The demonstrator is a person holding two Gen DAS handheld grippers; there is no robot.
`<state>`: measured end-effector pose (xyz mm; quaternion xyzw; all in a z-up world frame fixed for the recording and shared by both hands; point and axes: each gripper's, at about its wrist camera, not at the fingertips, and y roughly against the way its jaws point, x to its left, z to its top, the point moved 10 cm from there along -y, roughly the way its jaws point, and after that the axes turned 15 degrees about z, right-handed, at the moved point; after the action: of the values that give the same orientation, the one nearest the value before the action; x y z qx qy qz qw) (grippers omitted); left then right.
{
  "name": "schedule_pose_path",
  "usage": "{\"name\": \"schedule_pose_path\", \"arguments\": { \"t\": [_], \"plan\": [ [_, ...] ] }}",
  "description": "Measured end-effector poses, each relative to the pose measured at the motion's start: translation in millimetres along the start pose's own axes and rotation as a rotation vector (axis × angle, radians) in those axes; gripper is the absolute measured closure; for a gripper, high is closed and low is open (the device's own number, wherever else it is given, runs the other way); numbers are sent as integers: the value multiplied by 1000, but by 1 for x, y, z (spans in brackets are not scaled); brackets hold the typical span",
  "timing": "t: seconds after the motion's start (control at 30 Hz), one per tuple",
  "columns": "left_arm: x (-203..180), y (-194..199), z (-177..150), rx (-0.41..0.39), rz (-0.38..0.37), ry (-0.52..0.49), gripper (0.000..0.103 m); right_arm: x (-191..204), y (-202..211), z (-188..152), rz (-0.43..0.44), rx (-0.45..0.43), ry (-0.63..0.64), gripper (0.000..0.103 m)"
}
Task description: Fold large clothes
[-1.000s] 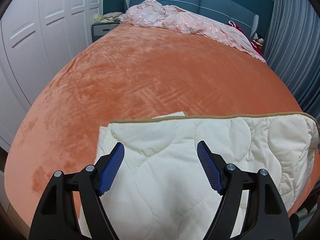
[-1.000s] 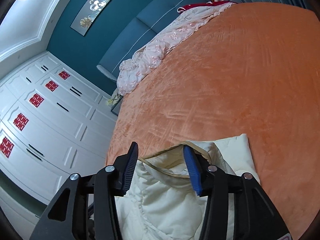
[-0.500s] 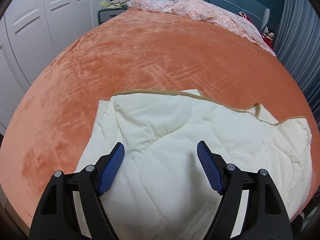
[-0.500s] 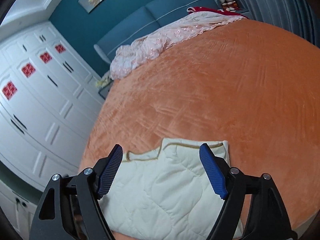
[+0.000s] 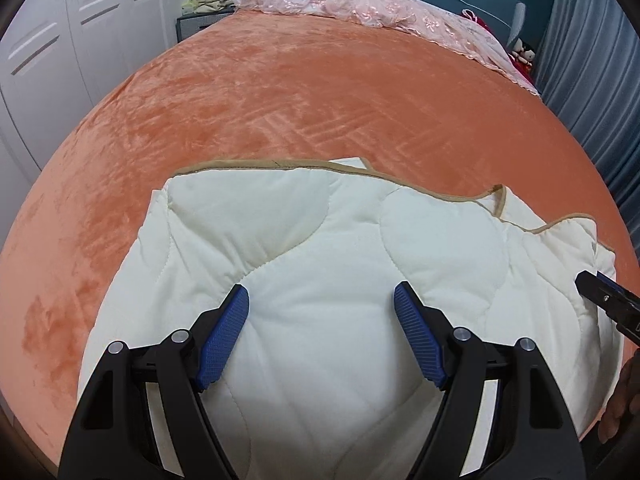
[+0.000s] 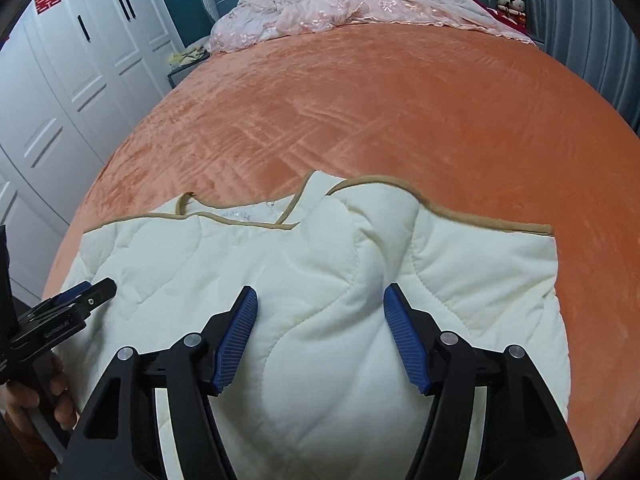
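Note:
A cream quilted garment with tan trim (image 5: pixel 320 248) lies folded on the near part of the orange bed; it also shows in the right wrist view (image 6: pixel 320 248). My left gripper (image 5: pixel 322 306) is open and empty, held just above the garment's near middle. My right gripper (image 6: pixel 320 304) is open and empty above the garment's right half. The left gripper's tip shows at the left edge of the right wrist view (image 6: pixel 86 294), and the right gripper's tip shows at the right edge of the left wrist view (image 5: pixel 600 288).
The orange plush bedspread (image 5: pixel 320 92) covers the whole bed. A pink embroidered quilt (image 6: pixel 352 10) is bunched along the blue headboard. White wardrobes (image 6: pixel 60 80) stand to the left, grey-blue curtains (image 5: pixel 600 60) to the right.
The right gripper has opened and let go of the garment's trimmed edge, then swung to face the bed squarely. The garment has settled flat. The left gripper has stayed open and has tilted lower.

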<state>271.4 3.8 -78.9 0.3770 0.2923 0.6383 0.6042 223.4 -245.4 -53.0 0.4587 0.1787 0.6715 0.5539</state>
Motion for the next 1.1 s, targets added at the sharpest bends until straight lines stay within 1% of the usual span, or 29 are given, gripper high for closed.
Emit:
{"name": "schedule_pose_path", "arguments": {
  "t": [0.13, 0.2, 0.23, 0.27, 0.3, 0.33, 0.4, 0.47, 0.5, 0.57, 0.63, 0.7, 0.77, 0.8, 0.83, 0.87, 0.9, 0.93, 0.97, 1.03, 1.1],
  "plan": [
    [1, -16, 9, -4, 16, 1, 30, -13, -23, 8, 1, 5, -31, 41],
    [1, -24, 14, -5, 25, 5, 30, -19, -34, 11, 4, 7, -46, 49],
    [2, -29, 16, -7, 30, 5, 30, -22, -39, 12, 11, 7, -56, 52],
    [1, -33, 18, -10, 36, 5, 30, -24, -44, 14, 16, 8, -63, 59],
    [1, -38, 20, -13, 40, 4, 29, -26, -50, 15, 21, 14, -66, 68],
    [0, -42, 22, -14, 48, 2, 29, -26, -55, 16, 29, 21, -66, 73],
    [0, -49, 27, -11, 58, 2, 28, -26, -63, 18, 41, 32, -59, 89],
    [8, -41, 37, -25, 55, 34, 29, -23, -62, 25, 53, 29, -49, 96],
    [17, -35, 44, -44, 55, 69, 29, -21, -59, 31, 58, 16, -38, 97],
    [42, -28, 57, -48, 44, 146, 28, -16, -53, 42, 59, -11, -9, 98],
    [65, -32, 63, -5, 14, 218, 26, -12, -49, 51, 66, -30, 4, 98],
    [87, -44, 63, 63, -14, 291, 26, -8, -49, 56, 68, -36, 11, 98],
    [92, -56, 58, 134, -78, 332, 28, -8, -52, 57, 63, -31, 13, 98],
    [91, -60, 55, 155, -98, 341, 30, -8, -53, 56, 60, -29, 7, 98],
    [88, -60, 54, 154, -106, 338, 41, -9, -54, 56, 59, -29, 1, 98],
    [86, -59, 54, 142, -100, 322, 57, -10, -54, 57, 56, -31, -5, 98],
    [84, -58, 55, 129, -96, 306, 66, -11, -54, 59, 56, -35, -10, 98],
    [81, -56, 57, 117, -98, 300, 81, -11, -53, 62, 56, -43, -13, 98],
    [80, -54, 60, 102, -99, 301, 87, -10, -52, 67, 55, -54, -14, 98],
    [78, -50, 72, 62, -88, 299, 91, -9, -52, 78, 53, -68, -11, 98],
    [77, -49, 84, 29, -66, 288, 92, -9, -56, 88, 46, -79, -12, 98]
  ]
}}
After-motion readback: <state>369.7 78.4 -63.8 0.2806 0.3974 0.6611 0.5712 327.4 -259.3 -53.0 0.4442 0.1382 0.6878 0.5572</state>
